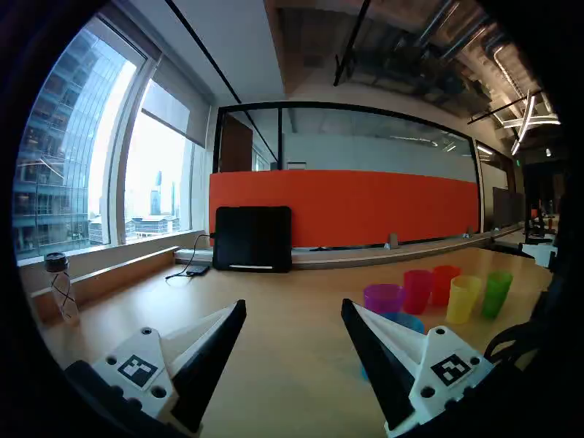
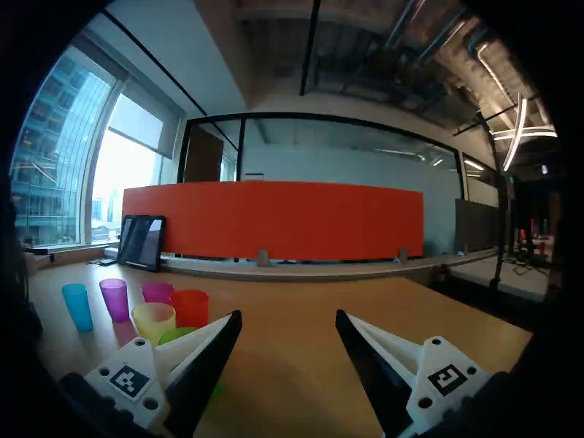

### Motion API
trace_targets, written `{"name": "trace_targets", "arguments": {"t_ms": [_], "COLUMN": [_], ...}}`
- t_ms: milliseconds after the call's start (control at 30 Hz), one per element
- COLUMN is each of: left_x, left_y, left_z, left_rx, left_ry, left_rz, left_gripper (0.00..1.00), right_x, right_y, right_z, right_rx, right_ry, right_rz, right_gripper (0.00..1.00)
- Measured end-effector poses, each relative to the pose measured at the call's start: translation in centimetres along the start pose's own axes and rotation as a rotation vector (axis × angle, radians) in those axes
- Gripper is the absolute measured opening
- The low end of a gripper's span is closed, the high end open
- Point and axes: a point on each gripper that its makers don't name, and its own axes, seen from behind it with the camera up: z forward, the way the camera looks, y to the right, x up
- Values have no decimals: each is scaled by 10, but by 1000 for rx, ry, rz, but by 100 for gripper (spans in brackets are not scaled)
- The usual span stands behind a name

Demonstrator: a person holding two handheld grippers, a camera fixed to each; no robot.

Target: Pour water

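A wide wooden tabletop (image 1: 292, 343) runs to an orange partition (image 1: 343, 206). In the left gripper view, the left gripper (image 1: 293, 303) holds its fingers apart and empty. 6 coloured cups (image 1: 463, 298) cluster to their right, and a clear bottle (image 1: 62, 288) stands far left by the window. In the right gripper view, the right gripper (image 2: 287, 314), likewise spread and empty, has the cups to its left.

no legible text, labels, numbers or signs anywhere
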Motion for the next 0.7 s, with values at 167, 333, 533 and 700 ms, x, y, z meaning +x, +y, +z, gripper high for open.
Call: {"name": "trace_targets", "arguments": {"t_ms": [167,333,533,700], "left_x": [0,0,0,0], "left_y": [0,0,-1,-1], "left_z": [0,0,0,-1], "left_rx": [0,0,0,0], "left_ry": [0,0,0,0], "left_rz": [0,0,0,0], "left_gripper": [97,97,97,97], "right_x": [0,0,1,1], "right_y": [2,1,1,2], "right_z": [-1,-1,-1,-2], "right_rx": [3,10,10,8], "right_ry": [-1,-1,-1,-2], "right_rz": [15,15,15,16], "right_gripper": [100,99,99,100]}}
